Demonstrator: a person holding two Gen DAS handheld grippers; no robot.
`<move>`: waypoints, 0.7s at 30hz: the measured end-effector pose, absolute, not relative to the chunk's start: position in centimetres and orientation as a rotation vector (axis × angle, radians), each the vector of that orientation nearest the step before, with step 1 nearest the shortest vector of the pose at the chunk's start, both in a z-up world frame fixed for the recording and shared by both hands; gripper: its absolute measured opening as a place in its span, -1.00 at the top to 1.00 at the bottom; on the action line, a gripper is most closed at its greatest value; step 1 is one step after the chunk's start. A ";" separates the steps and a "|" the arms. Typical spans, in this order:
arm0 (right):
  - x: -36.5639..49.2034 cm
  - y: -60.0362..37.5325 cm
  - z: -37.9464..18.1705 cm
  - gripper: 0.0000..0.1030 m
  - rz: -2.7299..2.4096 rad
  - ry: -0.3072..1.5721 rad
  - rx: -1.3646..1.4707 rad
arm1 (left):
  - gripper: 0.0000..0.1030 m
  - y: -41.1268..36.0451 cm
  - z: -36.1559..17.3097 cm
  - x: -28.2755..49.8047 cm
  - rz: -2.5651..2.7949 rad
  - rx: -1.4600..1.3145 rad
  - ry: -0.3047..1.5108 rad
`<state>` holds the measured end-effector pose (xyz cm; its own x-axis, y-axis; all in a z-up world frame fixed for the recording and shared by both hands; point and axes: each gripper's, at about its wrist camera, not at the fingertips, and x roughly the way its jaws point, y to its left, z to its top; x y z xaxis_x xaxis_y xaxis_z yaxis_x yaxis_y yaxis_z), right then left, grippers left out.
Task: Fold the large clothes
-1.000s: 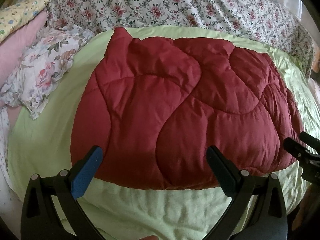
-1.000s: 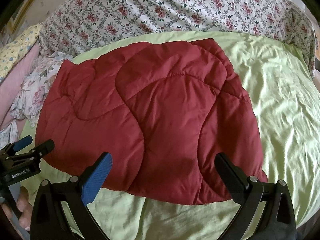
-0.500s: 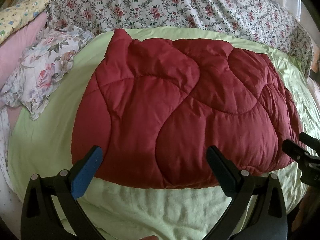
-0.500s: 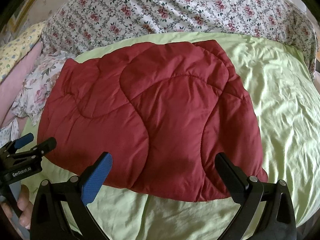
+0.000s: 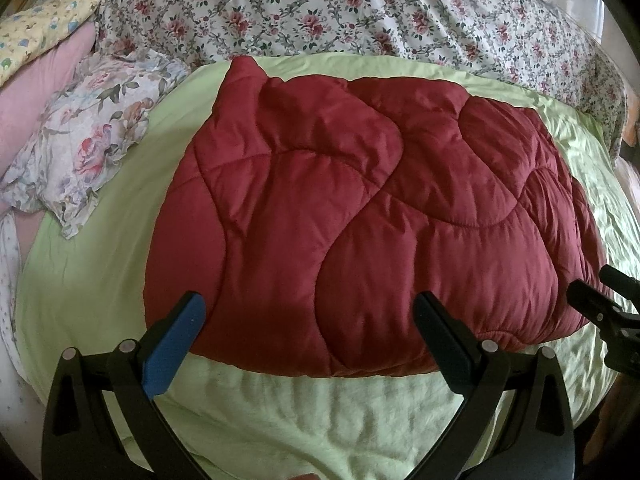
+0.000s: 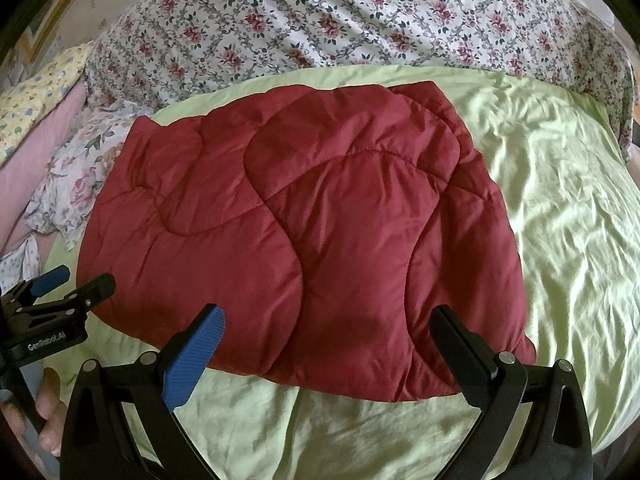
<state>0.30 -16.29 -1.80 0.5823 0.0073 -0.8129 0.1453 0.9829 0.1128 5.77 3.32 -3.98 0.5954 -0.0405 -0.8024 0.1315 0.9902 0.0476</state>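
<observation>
A dark red quilted garment (image 5: pixel 360 216) lies folded into a flat rectangle on a light green sheet (image 5: pixel 320 412); it also shows in the right wrist view (image 6: pixel 312 232). My left gripper (image 5: pixel 308 320) is open and empty, hovering over the garment's near edge. My right gripper (image 6: pixel 328 332) is open and empty, also over the near edge, further right. The right gripper shows at the right edge of the left wrist view (image 5: pixel 600 300), and the left gripper at the left of the right wrist view (image 6: pixel 72 284).
A floral quilt (image 5: pixel 360 12) is piled along the back of the bed. A floral cloth (image 5: pixel 84 144) and pink and yellow pillows (image 5: pixel 36 76) lie at the left. The wrinkled green sheet (image 6: pixel 568 216) spreads to the garment's right.
Both grippers have drifted slightly forward toward the garment. Both stay open. The garment has not moved.
</observation>
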 end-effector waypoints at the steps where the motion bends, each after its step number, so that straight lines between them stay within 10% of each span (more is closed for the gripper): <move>1: 0.3 -16.3 -1.8 -1.00 -0.081 0.947 0.174 | -1.00 3.4 -4.0 5.8 -0.100 0.106 0.928; 21: 0.3 -16.1 -1.8 -1.00 -0.080 0.948 0.174 | -1.00 3.9 -3.7 5.9 -0.093 0.102 0.914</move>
<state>0.28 -16.15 -1.77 0.5820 0.0079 -0.8131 0.1448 0.9830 0.1132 5.85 3.88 -3.75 0.6076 -0.0365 -0.7934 0.1234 0.9912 0.0488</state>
